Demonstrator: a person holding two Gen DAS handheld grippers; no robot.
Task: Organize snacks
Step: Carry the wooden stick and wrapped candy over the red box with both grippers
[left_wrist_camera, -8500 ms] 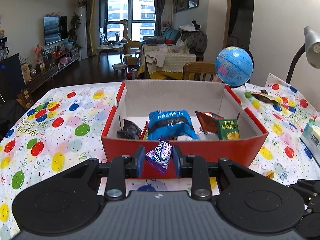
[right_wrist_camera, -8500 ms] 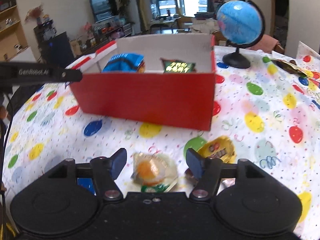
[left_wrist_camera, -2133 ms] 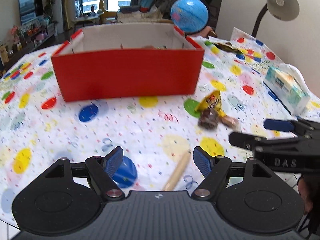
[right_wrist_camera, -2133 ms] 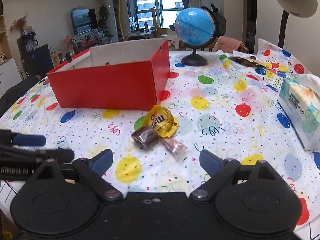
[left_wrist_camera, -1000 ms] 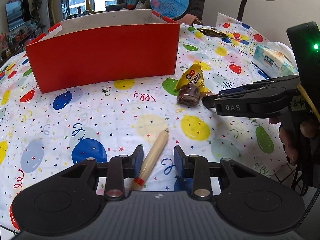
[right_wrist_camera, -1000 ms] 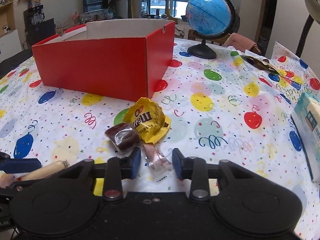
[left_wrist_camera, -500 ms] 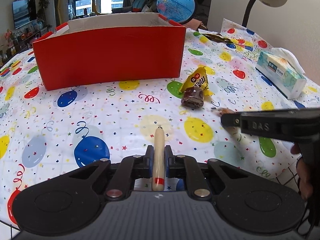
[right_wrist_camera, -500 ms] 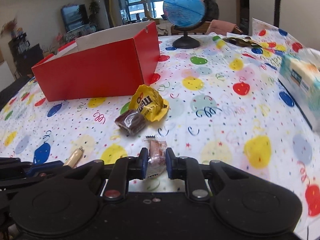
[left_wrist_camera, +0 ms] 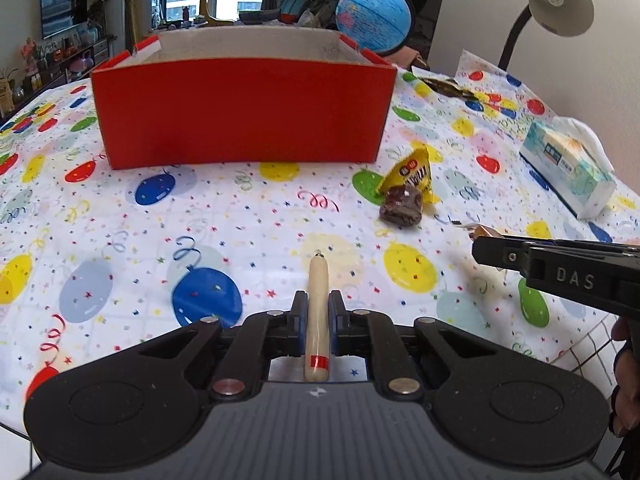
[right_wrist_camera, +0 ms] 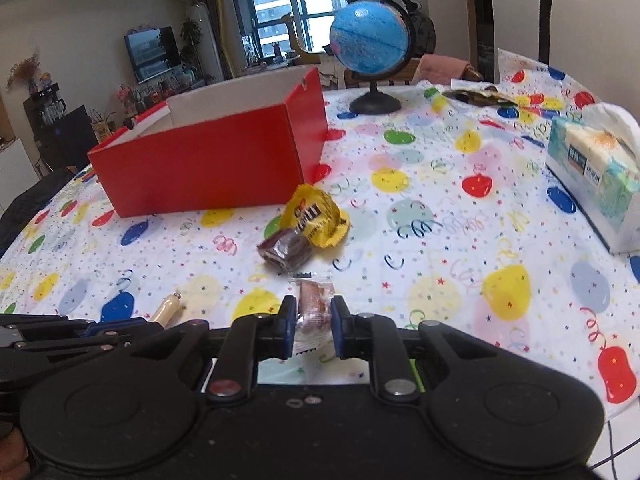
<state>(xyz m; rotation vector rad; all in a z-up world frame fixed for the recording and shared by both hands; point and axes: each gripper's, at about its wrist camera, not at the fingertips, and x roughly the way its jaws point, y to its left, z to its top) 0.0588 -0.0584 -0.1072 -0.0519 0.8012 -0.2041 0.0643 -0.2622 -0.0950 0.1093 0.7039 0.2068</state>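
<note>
We see the bench [left_wrist_camera: 100, 240], spread with a balloon-print cloth, running out ahead of both tools. The red box [left_wrist_camera: 244, 112] stands well ahead of our left tool [left_wrist_camera: 318, 312] and ahead and to the left of our right tool [right_wrist_camera: 314, 320]; what lies inside it is hidden by its near wall. A tissue pack [right_wrist_camera: 592, 192] sits far to the right of the right tool, and a blue globe [right_wrist_camera: 370, 42] stands beyond the box. Just ahead of the right tool lie a yellow candy bag [right_wrist_camera: 314, 216] and, touching its near edge, a dark brown wrapped snack [right_wrist_camera: 286, 254]. Our left tool is clenched on a pale sausage stick [left_wrist_camera: 318, 316] that points straight forward between its fingers. Our right tool is clenched on a small clear-wrapped snack [right_wrist_camera: 314, 306].
</note>
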